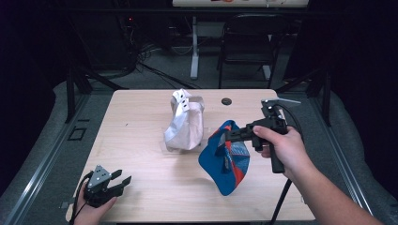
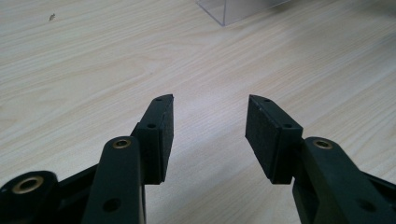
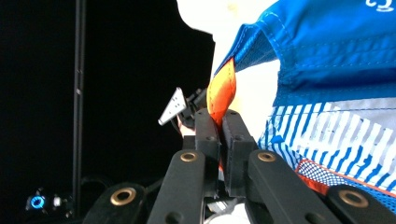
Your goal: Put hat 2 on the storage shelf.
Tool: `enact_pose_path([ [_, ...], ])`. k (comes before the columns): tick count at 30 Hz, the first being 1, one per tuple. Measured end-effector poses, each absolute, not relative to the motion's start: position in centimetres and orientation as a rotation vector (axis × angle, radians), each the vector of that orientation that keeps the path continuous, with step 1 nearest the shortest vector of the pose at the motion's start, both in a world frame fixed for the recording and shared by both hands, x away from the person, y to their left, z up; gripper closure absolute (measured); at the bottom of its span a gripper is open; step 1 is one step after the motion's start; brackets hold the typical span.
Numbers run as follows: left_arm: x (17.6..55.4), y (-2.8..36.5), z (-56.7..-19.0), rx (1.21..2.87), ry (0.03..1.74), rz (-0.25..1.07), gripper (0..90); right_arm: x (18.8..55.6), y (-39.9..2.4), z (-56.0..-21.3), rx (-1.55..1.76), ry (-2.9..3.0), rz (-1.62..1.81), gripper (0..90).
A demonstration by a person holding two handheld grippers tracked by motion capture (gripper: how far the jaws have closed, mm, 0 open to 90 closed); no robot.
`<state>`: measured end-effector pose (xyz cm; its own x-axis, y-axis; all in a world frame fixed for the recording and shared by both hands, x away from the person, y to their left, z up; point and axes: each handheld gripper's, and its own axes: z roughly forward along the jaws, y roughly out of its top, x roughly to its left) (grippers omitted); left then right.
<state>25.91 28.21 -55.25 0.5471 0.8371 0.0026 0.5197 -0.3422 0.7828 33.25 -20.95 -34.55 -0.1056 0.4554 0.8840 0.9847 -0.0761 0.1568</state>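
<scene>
Left gripper [image 1: 123, 180] idles with jaws apart at the tabletop's [image 1: 141, 117] near left corner; right gripper [image 1: 224, 136] lifts a blue cap [image 1: 225, 164].
High view: cap hangs over the tabletop's right half, beside a white cap [image 1: 185, 126] mid-table. Left gripper view: jaws wide over bare wood. Right gripper view: jaws clamp the cap's orange strap [image 3: 220, 93].

**Right arm raised, left hand low**

The black two-jaw left gripper [image 1: 123, 181] sits low at the table's near-left corner in the left hand [image 1: 89, 208], jaws apart with nothing between them. The black right gripper [image 1: 226, 137], gripped by the right hand [image 1: 284, 147], hangs above the table's right half, jaws pinched together.
</scene>
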Motion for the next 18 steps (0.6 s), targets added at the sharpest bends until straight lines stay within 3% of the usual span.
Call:
enact_pose_path([
  [11, 25.9, 27.2, -55.1, 2.008, 1.059, 0.505, 48.9, 34.2, -23.5, -32.0, -1.611, -1.523, -1.292, 87.2],
  [18, 26.1, 21.3, -52.7, 2.060, 0.839, 0.495, 48.0, 35.2, -24.8, -31.1, -1.642, -1.483, -1.366, 87.1],
])
